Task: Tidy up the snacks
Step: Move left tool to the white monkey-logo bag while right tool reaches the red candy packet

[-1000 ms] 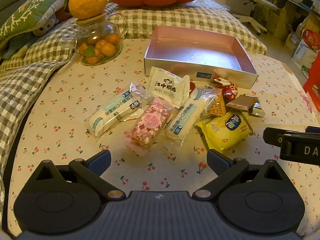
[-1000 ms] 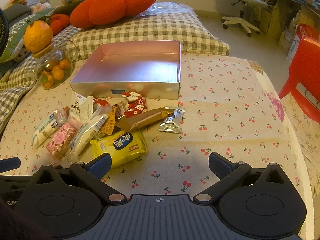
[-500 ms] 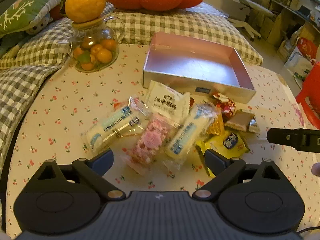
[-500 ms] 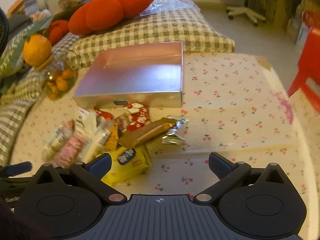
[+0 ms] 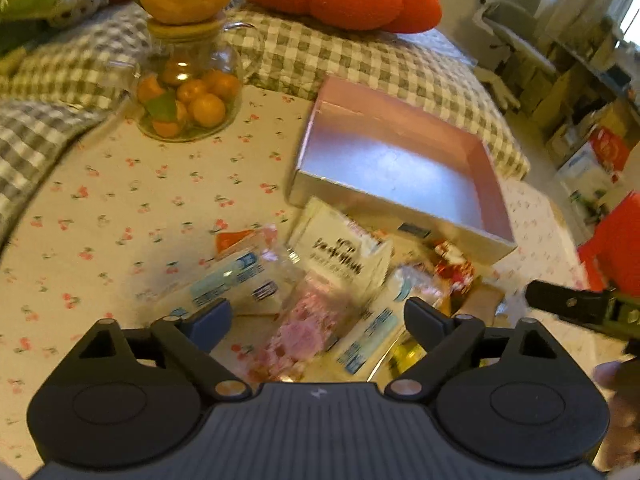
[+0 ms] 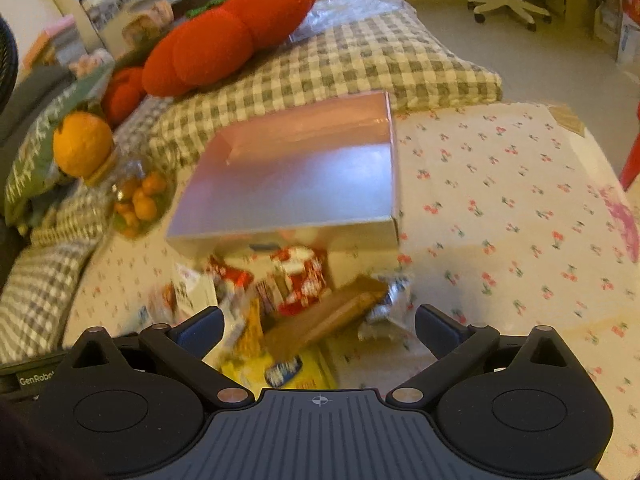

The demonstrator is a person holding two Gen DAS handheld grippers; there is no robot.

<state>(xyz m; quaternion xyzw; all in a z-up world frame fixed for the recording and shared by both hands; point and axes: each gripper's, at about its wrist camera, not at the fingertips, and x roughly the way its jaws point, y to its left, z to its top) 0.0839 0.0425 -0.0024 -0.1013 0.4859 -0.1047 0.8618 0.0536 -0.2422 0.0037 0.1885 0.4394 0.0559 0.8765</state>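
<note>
Both the left gripper [image 5: 318,316] and right gripper [image 6: 318,324] are hanging wide open, holding nothing, over the snacks [image 5: 332,276] at mid-frame, while the box [image 5: 396,168] is sitting empty, so 0 snacks are packed.

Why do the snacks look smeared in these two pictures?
Motion blur: in the left wrist view the pink snack packet is smeared; in the right wrist view the red wrappers are streaked. Both fisheye views bend the silver box and bear a warm yellowish cast.

Snacks [image 5: 336,264] lie before box [image 5: 400,160], jar [image 5: 184,92] left.
</note>
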